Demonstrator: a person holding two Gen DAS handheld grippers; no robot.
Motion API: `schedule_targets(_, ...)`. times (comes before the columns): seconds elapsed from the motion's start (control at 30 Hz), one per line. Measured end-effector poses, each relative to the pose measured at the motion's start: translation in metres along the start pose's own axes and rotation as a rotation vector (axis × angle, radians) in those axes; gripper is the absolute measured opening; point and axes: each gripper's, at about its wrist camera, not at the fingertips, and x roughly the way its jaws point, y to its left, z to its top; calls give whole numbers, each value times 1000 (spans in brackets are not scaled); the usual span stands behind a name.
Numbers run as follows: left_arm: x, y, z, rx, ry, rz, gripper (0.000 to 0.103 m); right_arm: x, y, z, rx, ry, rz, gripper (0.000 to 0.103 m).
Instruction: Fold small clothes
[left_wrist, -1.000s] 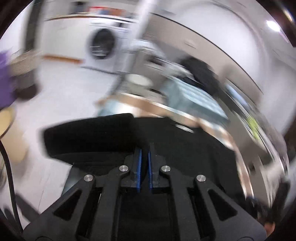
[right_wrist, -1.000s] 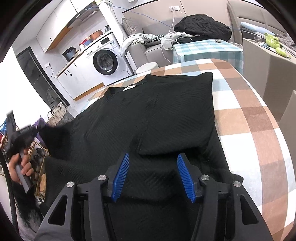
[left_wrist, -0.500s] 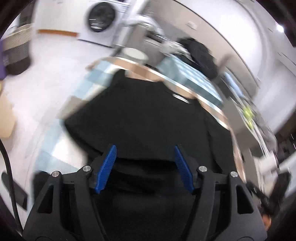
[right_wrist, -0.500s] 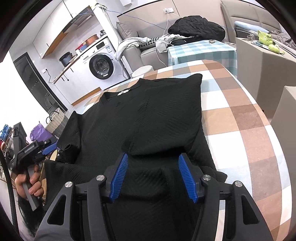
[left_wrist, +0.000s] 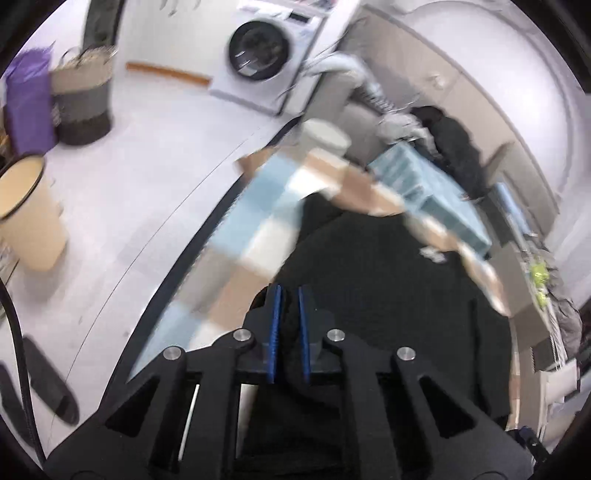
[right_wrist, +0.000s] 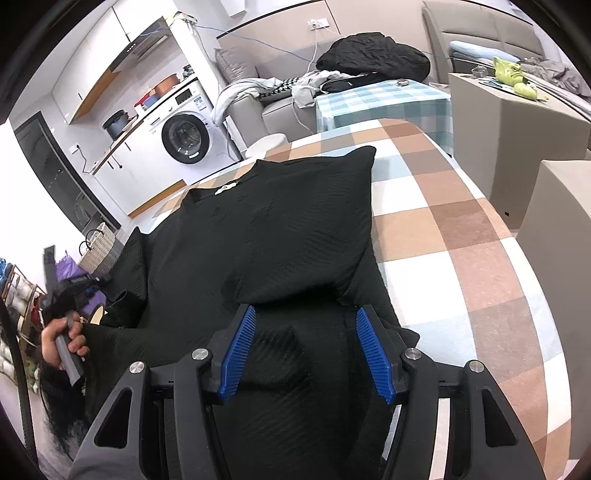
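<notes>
Checked tablecloth (right_wrist: 461, 236) covers the table, brown, white and pale blue squares. Black top (right_wrist: 280, 236) lies spread on it, collar with white label (right_wrist: 225, 189) at the far end, one side already folded in so a straight edge runs down toward the near end; near hem bunches under the right gripper. Washing machine (right_wrist: 184, 138) stands against the far wall, sofa (right_wrist: 258, 107) with a pile of clothes beside it, a second small table in a teal check cloth (right_wrist: 380, 101) behind the main one. Left view is blurred; it shows floor, a woven basket (left_wrist: 83, 99) and a cream bin (left_wrist: 31, 214) off the table edge. Right gripper (right_wrist: 306, 350) sits over the near hem, blue pads spread apart, black fabric humped between them but pads not pressing it. Left gripper (left_wrist: 288, 325) is at the top's left edge, jaws have just closed and now pinch a fold of the black fabric between the blue pads. A hand (right_wrist: 62, 339) grips the left gripper's handle at the table's left side.
</notes>
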Motion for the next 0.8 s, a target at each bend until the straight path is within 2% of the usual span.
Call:
schedule_targets(0.03,-6,-13,4,20,-7,-29,7,0,0,0,0,2,0,58)
schedule_targets(0.13,-8,-74,18,135,2,-202,8,3,2,1,-7,8,-1,58)
schedule_targets(0.17,-9,-87,19,150,6,-238,14,3,3,1,-7,10,0,58)
schedule_targets(0.2,-10,-102,19,167,14,-274,34,2,3,2,-9,7,2,58)
schedule_targets(0.23,-14,-112,20,180,22,-291,47,1,3,2,-11,5,2,58)
schedule_targets(0.27,-17,-119,20,192,14,-295,64,0,3,2,-12,5,-4,58)
schedule_targets(0.37,-31,-125,13,252,-47,-255,68,-6,1,2,-23,2,-2,58)
schedule_targets(0.5,-44,-99,-5,234,-26,-156,68,-16,-6,0,-39,-4,-20,59)
schedule_targets(0.67,-72,-29,-42,152,-1,-31,68,-32,-19,-8,-59,1,-35,64)
schedule_targets(0.8,-84,27,-70,92,34,47,68,-36,-31,-24,-54,58,-18,67)
